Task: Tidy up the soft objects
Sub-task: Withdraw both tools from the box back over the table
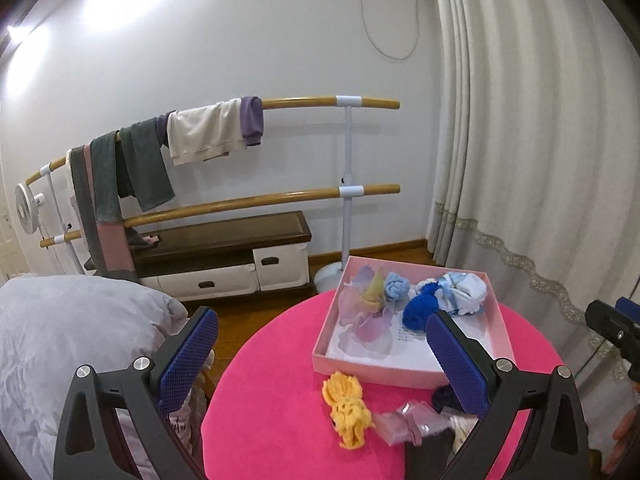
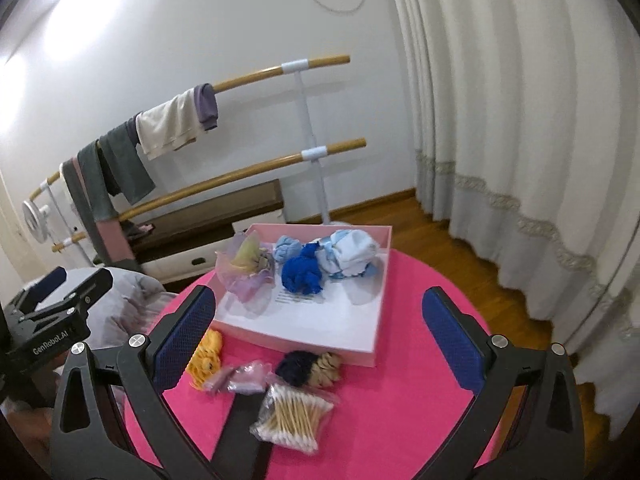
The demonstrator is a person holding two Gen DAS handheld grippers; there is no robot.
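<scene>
On a round pink table (image 2: 400, 400) stands an open pink box (image 2: 296, 345). It holds a pastel gauze scrunchie (image 2: 248, 276), a small light-blue one (image 2: 286, 250), a deep blue one (image 2: 302, 276) and a white and light-blue bundle (image 2: 352, 258). In front of the box lie a yellow scrunchie (image 1: 348, 408), a pink packet (image 2: 240, 376), a navy and tan scrunchie (image 2: 308, 368) and a bag of cotton swabs (image 2: 292, 416). My left gripper (image 1: 322, 360) hangs open above the yellow scrunchie. My right gripper (image 2: 318, 340) is open over the loose items. Both hold nothing.
A wooden double barre (image 1: 304, 196) draped with clothes stands by the wall, over a low dark bench (image 1: 224, 248). A grey duvet (image 1: 72, 332) lies left of the table. White curtains (image 2: 520, 120) hang on the right, above a wood floor (image 2: 432, 236).
</scene>
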